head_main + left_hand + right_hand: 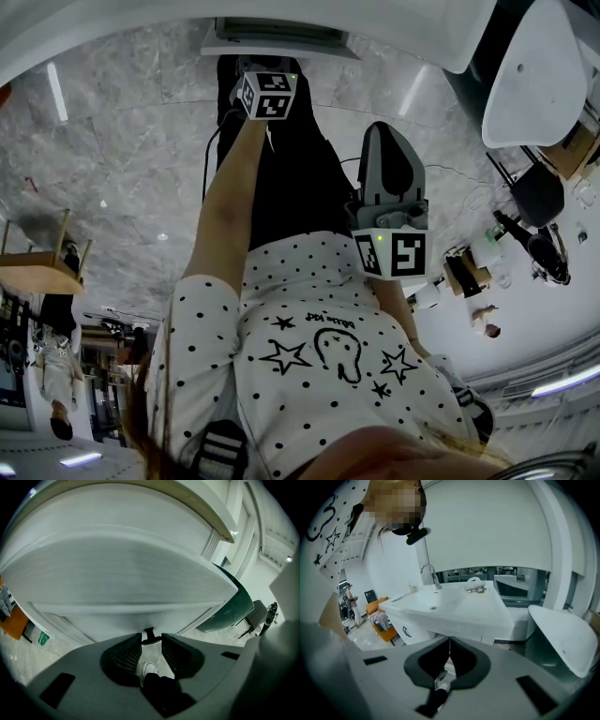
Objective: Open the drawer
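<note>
The place looks like a bathroom-fittings showroom. A white vanity unit (pixel 454 616) with a moulded basin (pixel 433 604) and chrome tap (pixel 430 573) stands on polished grey marble floor (pixel 122 141). Another glossy white fitting (pixel 562 634) stands near the unit's right corner, and an orange seat (pixel 386 633) beyond its left.

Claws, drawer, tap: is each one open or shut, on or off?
Left claw: shut on the handle, it seems.
Right claw: shut, holding nothing.
Drawer: looks shut.
Tap: off, no water shows.
</note>
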`<action>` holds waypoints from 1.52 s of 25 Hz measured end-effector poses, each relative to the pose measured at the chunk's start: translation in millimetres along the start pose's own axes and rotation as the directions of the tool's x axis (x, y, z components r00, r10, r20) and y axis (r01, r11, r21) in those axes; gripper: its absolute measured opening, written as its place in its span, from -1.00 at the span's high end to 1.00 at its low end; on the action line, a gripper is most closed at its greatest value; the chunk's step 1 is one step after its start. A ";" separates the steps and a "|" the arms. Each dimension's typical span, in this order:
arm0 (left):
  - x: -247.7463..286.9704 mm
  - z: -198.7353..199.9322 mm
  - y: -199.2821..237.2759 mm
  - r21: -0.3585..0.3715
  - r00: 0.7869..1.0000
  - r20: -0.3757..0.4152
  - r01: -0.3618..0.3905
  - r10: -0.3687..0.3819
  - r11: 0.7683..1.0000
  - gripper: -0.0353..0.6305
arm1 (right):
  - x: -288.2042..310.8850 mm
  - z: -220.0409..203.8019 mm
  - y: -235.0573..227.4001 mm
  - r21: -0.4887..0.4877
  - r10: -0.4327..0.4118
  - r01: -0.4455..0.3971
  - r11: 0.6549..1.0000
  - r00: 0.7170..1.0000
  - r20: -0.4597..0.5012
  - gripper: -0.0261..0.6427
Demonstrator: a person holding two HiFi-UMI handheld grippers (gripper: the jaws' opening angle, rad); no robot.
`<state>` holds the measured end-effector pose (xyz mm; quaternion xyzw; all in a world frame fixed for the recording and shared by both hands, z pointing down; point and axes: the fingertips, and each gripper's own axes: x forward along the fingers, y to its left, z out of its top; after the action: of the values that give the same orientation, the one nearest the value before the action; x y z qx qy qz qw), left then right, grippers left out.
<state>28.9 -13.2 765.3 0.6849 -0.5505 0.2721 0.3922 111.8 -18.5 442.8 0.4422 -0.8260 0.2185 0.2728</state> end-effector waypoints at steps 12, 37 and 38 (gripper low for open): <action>0.0 -2.0 -2.0 -0.004 1.000 0.008 0.008 -0.008 1.000 0.48 | 2.7 -1.1 0.8 -0.008 0.006 -0.006 1.000 1.000 -0.005 0.88; -2.4 -5.3 0.9 -0.013 1.000 0.010 0.006 -0.006 1.000 0.48 | 3.8 -1.7 1.3 -0.007 0.009 -0.009 1.000 1.000 -0.011 0.88; -2.6 -5.1 1.1 -0.014 1.000 0.010 0.007 -0.006 1.000 0.48 | 3.8 -1.5 1.3 -0.007 0.009 -0.009 1.000 1.000 -0.011 0.88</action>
<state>27.5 -7.6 766.3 0.6853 -0.5522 0.2633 0.3951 109.3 -19.3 446.2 0.4364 -0.8271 0.2193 0.2782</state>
